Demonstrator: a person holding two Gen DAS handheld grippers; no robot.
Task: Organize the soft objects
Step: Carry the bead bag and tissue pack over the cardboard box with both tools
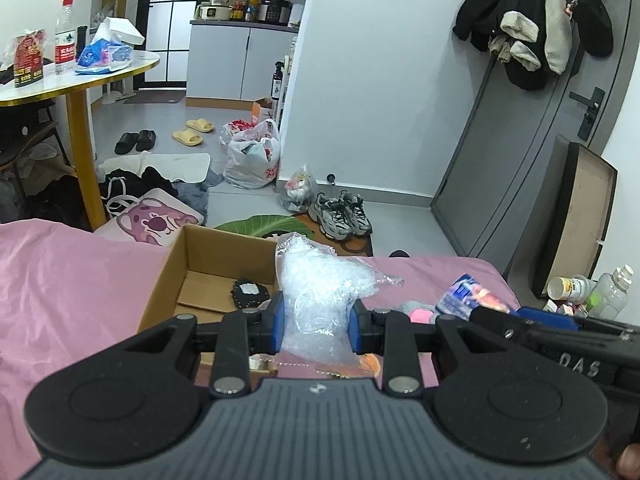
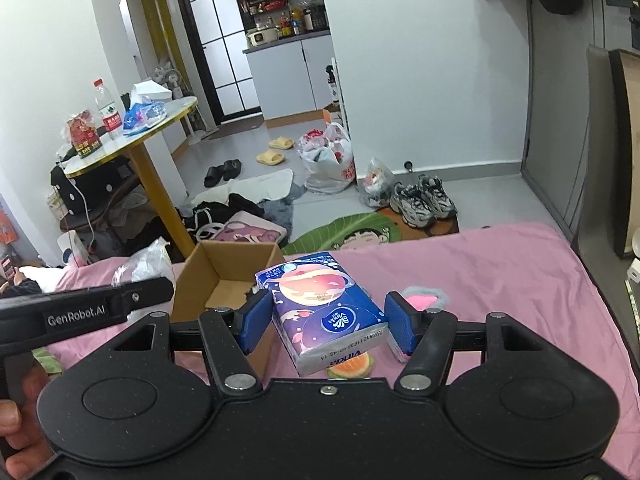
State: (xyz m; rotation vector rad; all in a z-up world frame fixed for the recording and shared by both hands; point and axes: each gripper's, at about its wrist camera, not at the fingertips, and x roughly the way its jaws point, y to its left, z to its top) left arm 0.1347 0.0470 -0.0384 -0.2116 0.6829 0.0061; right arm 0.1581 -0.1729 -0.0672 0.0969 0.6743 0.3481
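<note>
Behind tissue pack (image 2: 326, 312): orange item (image 2: 351, 368), mostly hidden.

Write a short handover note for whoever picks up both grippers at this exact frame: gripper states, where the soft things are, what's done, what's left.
Left gripper: shut on the crumpled clear plastic bag, held up beside the cardboard box.
Right gripper: the tissue pack sits between its blue pads; whether they grip it is unclear.
The box lies open on the pink bed, with one small dark item inside.
Still on the bed: a pink-and-grey soft piece and an orange slice-shaped item.
Done: one item boxed, it seems.
Left: probably box the bag and tissue pack, then the two pieces on the bed.
</note>
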